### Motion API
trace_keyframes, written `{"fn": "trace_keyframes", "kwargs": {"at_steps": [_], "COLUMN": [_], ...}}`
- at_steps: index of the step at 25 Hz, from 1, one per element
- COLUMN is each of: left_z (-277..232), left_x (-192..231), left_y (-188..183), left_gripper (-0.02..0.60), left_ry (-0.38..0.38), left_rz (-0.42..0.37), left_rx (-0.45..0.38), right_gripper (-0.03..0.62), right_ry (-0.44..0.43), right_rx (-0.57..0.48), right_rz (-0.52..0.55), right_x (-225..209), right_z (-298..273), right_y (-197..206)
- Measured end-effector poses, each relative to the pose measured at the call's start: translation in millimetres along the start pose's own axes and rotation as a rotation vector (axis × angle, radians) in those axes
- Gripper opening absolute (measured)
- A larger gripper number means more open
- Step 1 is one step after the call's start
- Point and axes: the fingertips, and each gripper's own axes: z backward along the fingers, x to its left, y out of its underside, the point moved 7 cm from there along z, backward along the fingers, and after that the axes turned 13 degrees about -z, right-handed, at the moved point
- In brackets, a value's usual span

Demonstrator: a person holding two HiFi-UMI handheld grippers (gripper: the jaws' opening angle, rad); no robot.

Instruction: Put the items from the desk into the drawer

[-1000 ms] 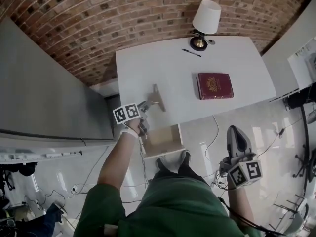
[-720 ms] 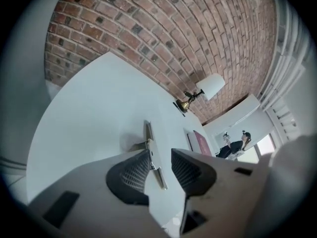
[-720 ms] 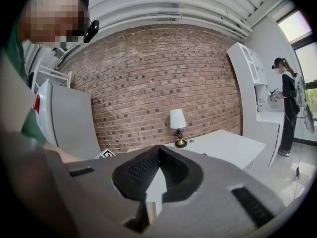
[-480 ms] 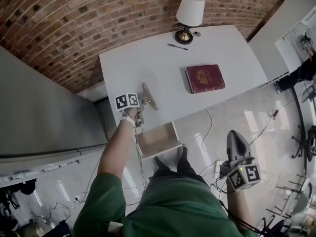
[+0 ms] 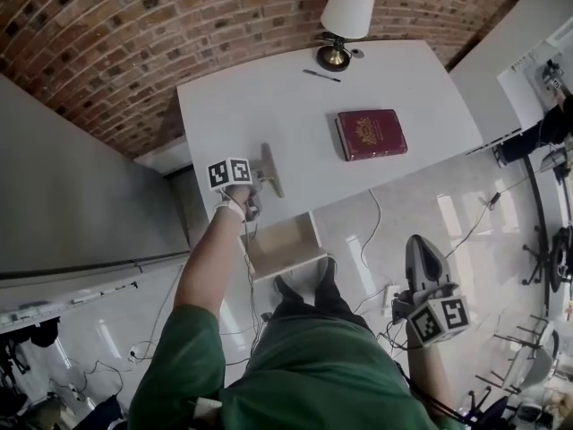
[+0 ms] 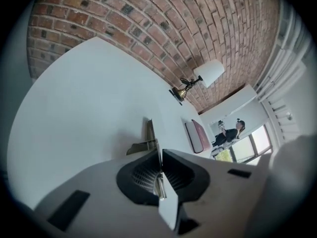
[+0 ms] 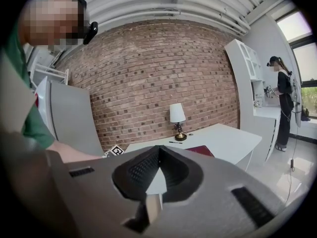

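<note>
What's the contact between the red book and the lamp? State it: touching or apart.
Apart. The head view shows bare white desk between the red book and the lamp.

I find no text, number or brand that I can read. The red book [image 5: 371, 134] on the desk [image 5: 269, 97] bears a gold emblem too small to make out. The marker cubes [image 5: 229, 173] show only black-and-white squares.
</note>
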Motion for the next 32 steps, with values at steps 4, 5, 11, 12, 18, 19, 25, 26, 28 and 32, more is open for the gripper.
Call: {"fn": "trace_keyframes", "kwargs": {"at_steps": [4,5,11,12,18,19,25,26,28,32], "left_z": [10,14,44,49,78,82,101,104,109,109], "left_x": [-13,-17,-35,-39,-54,-56,-83,-90,-105,-124], "left_y": [1,2,14,18,44,49,75,79,87,108], "left_gripper": [0.011,0.011,0.011,0.011,0.01,0.01,0.01,0.01,0.01,0.009], "left_ry": [0.028,0.03,0.045,0.051,0.049,0.043,0.059,0.064,0.069,0.056], "left_rz": [-0.079,-0.107,-0.294,-0.317,-0.464,-0.49,-0.692,-0.741,-0.834,-1.001], "left_rx": [-0.005,-0.002,-0.007,-0.015,-0.005,-0.002,0.028,0.035,0.059,0.137], "right_gripper": [0.002,0.002,0.002,0.002,0.002,0.002,0.002,0.002,0.002,0.002], "right_ry": [-0.011,-0.017,-0.068,-0.069,-0.109,-0.118,-0.156,-0.169,-0.195,-0.231], "right_rx": [0.005,0.009,0.04,0.052,0.085,0.087,0.133,0.134,0.138,0.15], "right_rz": [0.004,0.008,0.029,0.036,0.035,0.03,0.044,0.031,0.018,0.018], "right_x": [2,4,17,18,31,34,40,41,41,37], "right_z": [1,1,-2,-3,-9,-10,-14,-15,-19,-28], "right_y": [3,3,11,14,26,27,39,41,42,40]}}
